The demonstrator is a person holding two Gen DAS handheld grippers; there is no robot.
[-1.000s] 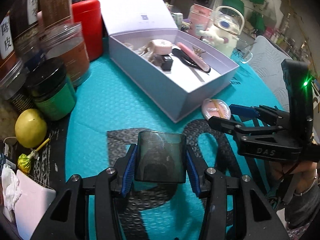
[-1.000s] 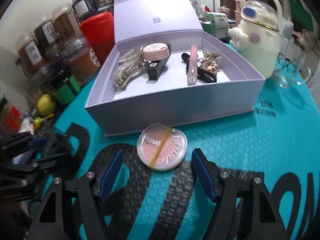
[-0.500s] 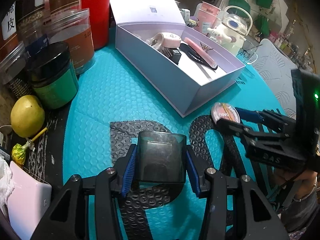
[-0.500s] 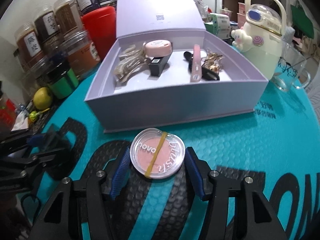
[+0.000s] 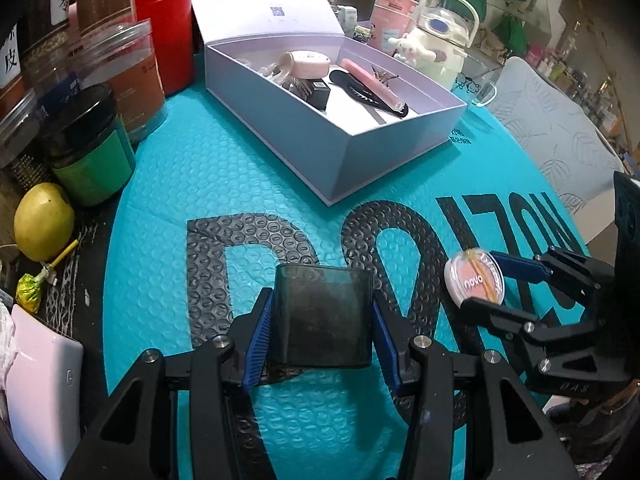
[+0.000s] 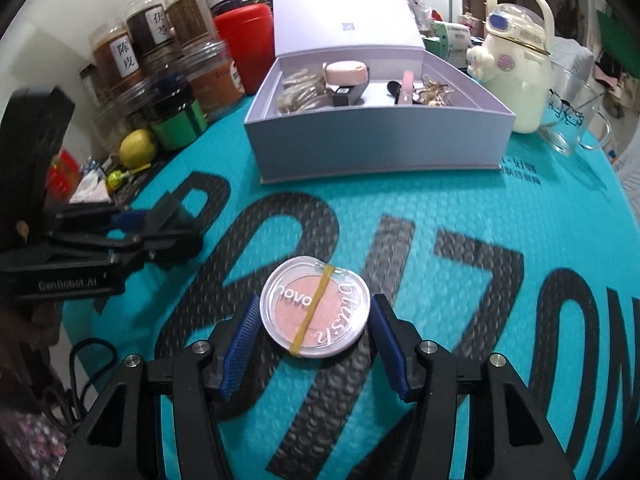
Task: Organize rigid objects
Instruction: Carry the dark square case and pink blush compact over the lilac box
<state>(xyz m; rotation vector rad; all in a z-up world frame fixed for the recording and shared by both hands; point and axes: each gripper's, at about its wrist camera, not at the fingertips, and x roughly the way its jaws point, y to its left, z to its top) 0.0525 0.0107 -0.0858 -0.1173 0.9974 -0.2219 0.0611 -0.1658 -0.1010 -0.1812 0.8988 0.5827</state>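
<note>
My left gripper [image 5: 322,300] is shut on a smoky dark translucent case [image 5: 324,320], held just above the teal mat [image 5: 200,184]. My right gripper [image 6: 315,305] is shut on a round clear blush compact [image 6: 316,314] with a yellow rubber band; both blue pads press its rim. In the left wrist view the compact [image 5: 476,278] hangs tilted in the right gripper [image 5: 482,280], off the mat. The open lavender box [image 6: 380,144] stands farther back, holding a pink round case [image 6: 346,72], a pink clip [image 6: 406,88], a black tube and gold clips.
Jars [image 5: 116,76], a red canister [image 5: 164,32], a green-labelled jar [image 5: 92,152] and a lemon [image 5: 44,226] line the left edge. A cream character bottle [image 6: 516,68] and a glass mug [image 6: 576,120] stand right of the box. A white device [image 5: 40,380] lies near left.
The right gripper's jaws closed onto the blush compact and drew it back from the box, lifting it off the mat. The left gripper kept its hold on the dark case.
</note>
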